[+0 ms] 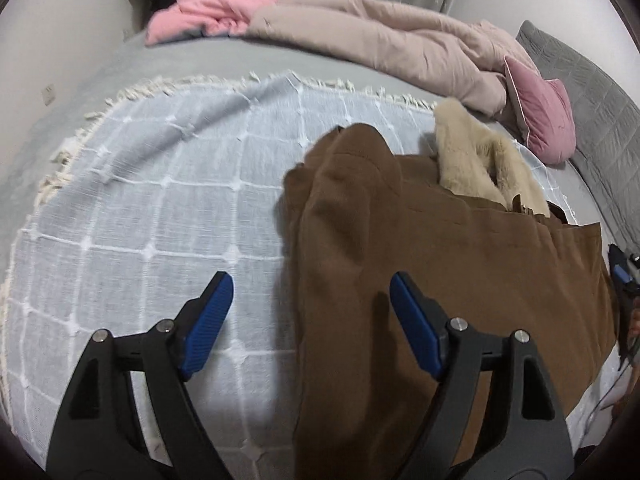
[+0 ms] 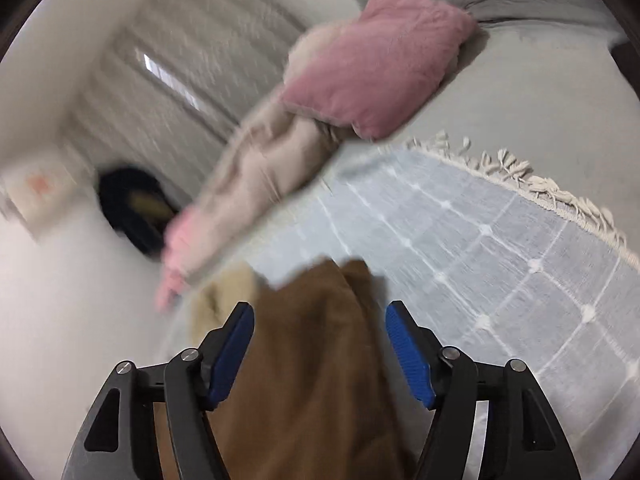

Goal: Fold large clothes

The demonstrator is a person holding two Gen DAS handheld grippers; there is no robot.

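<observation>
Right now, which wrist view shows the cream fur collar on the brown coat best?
The left wrist view: the cream fur collar lies sharp and unobstructed at the top of the brown coat. The right wrist view is motion-blurred and shows only a pale smear of the collar beside the left finger.

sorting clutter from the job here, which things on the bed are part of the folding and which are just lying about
Part of the job:
- brown coat with cream fur collar
- left claw and right claw, both open
- checked blanket under the coat

Just lying about:
- pink cushion
- beige quilt
- pink garment
</observation>
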